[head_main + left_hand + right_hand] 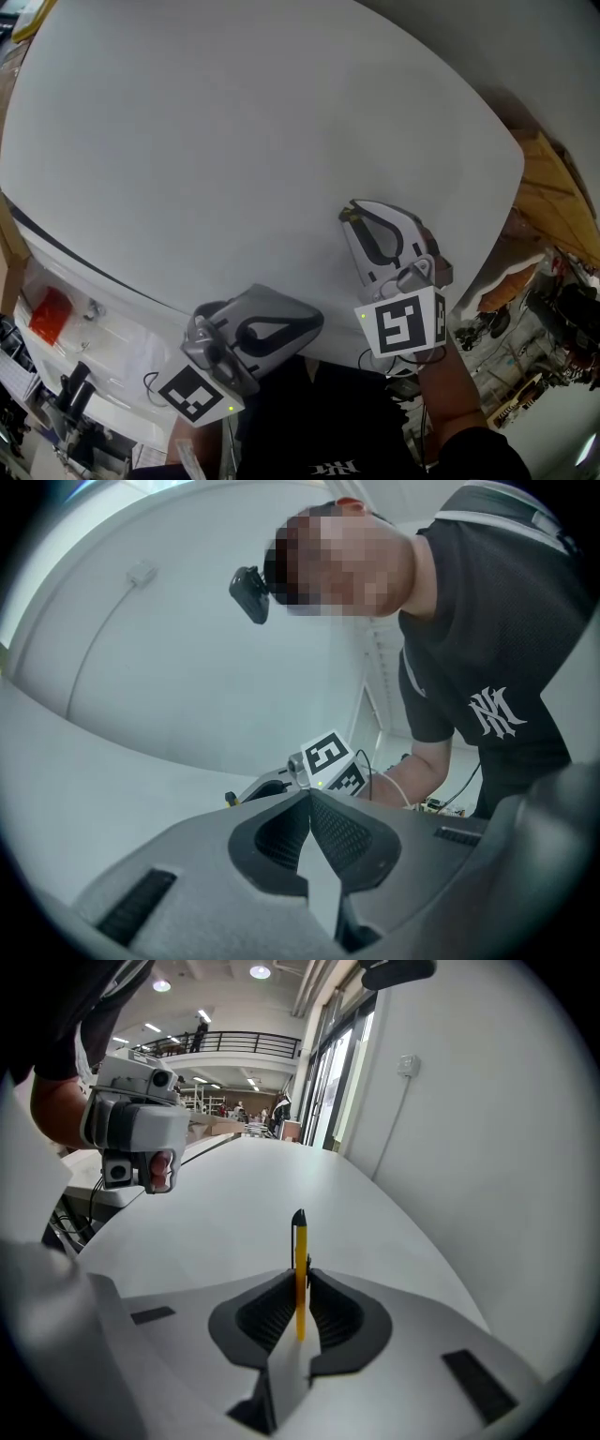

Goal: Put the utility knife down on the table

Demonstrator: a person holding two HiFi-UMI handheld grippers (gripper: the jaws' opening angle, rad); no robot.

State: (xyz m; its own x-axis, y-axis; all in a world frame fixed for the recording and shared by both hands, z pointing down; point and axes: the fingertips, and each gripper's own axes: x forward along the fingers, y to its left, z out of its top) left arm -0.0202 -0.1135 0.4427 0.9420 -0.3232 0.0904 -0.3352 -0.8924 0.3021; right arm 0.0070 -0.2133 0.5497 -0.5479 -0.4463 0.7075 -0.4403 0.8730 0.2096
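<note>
The right gripper [357, 215] is clamped on the utility knife [299, 1249]. In the right gripper view, the slim yellow body stands edge-on between the two ribbed pads [330, 1314], with its black tip pointing away from the gripper and out over the white table [234, 141]. I cannot tell whether any blade is showing at that tip. In the head view this gripper sits over the near right part of the table, not far from its right edge. Only a sliver of yellow shows at the jaw tips there, and no view shows whether the knife is touching the tabletop or hanging just above it. The left gripper [309, 801] is held at the near edge, to the left of the right one. Its jaws are pressed together with nothing between them, so it seems to have no part in this step. The knife has not yet been put down, so by my reading the step in hand is bringing it to the surface. The next move calls for lowering the right gripper until the knife's length rests on the bare table. The jaws should then part gently, and the gripper should back off along its own line so that the pads do not drag or flip the knife.
</note>
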